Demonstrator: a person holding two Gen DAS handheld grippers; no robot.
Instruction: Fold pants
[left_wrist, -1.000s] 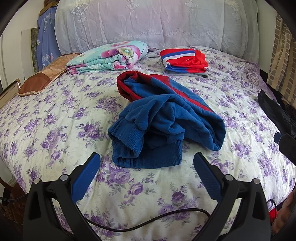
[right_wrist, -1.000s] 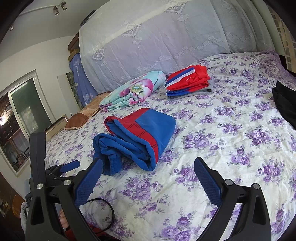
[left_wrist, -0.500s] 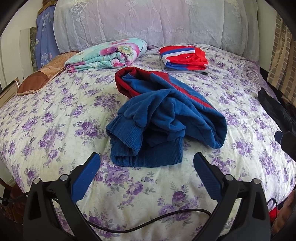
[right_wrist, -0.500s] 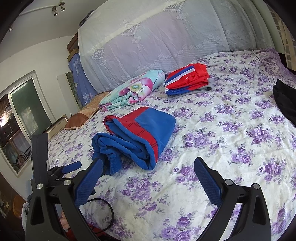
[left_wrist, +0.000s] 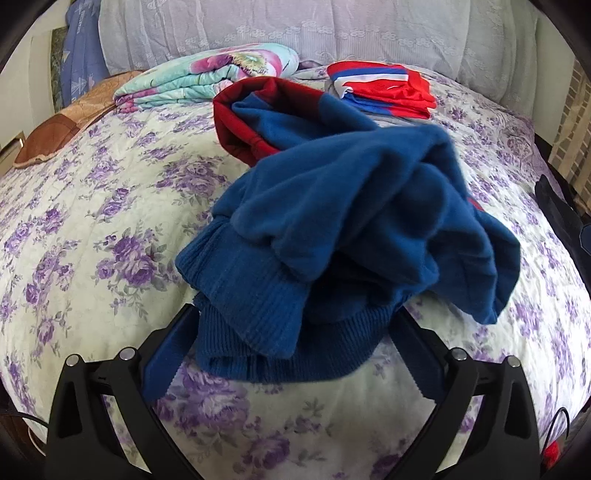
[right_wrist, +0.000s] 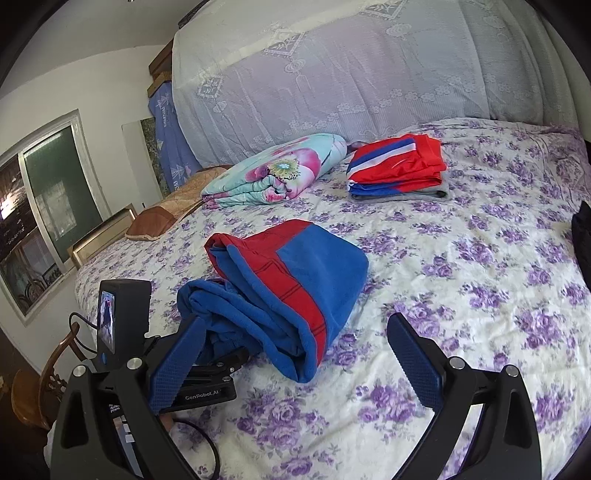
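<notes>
- The left wrist view looks low along its own tongs (left_wrist: 291, 347) toward the head of the bed (left_wrist: 110, 184), very near the blue pants (left_wrist: 351, 229), which fill its middle.
- The right wrist view sits farther back and higher, facing the same way across the bed (right_wrist: 480, 258).
- Both views share the pants (right_wrist: 288, 288), the floral quilt (right_wrist: 280, 170) and the red folded stack (right_wrist: 399, 170).

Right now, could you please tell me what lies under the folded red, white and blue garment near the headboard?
Under the folded red, white and blue garment, a grey folded cloth shows its edge on the purple-flowered bedspread. The rest of it is covered.
</notes>
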